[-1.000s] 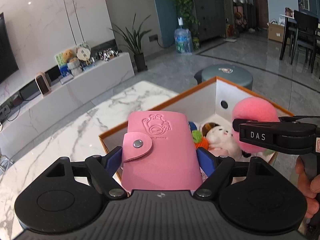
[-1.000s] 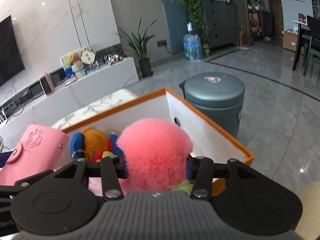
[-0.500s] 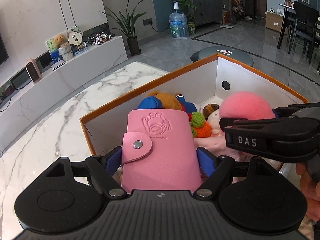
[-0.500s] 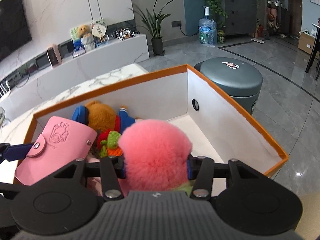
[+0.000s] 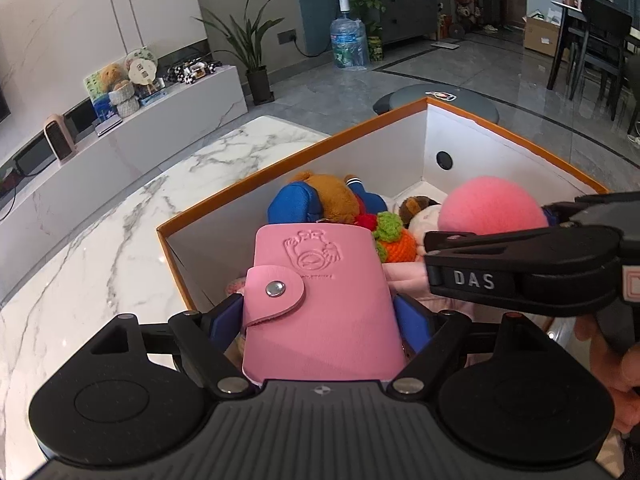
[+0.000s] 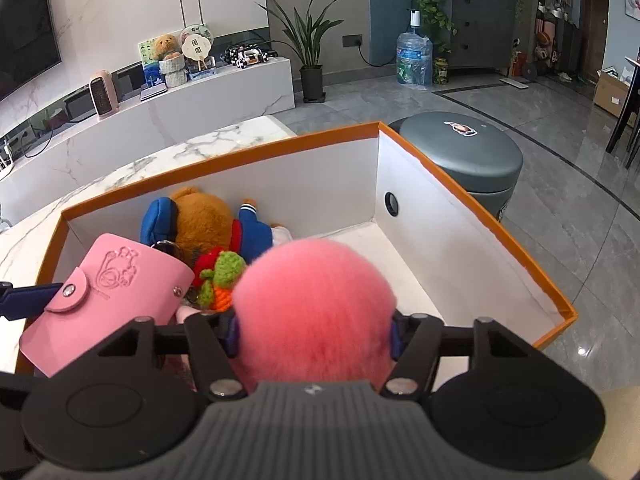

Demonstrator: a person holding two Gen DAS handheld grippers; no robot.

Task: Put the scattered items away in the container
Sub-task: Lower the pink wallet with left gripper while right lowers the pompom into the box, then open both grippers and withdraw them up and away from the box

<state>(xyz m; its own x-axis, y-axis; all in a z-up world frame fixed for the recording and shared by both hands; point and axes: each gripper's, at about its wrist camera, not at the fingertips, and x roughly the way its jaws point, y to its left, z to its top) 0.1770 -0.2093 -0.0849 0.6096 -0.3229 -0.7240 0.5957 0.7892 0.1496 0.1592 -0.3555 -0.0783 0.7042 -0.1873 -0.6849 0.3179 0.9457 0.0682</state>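
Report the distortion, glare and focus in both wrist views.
Left wrist view: fisheye bends the orange-rimmed box edge and room lines; the marble tabletop shows soft sheen; the pink card holder is sharp. Right wrist view: the same bowing; bright spots of glare on the grey floor; the pink fluffy ball looks soft, close to the lens; dark corners.

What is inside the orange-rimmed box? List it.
In the box: a brown teddy in blue, a crocheted carrot, a white plush. The wallet and pompom hide whatever lies beneath.
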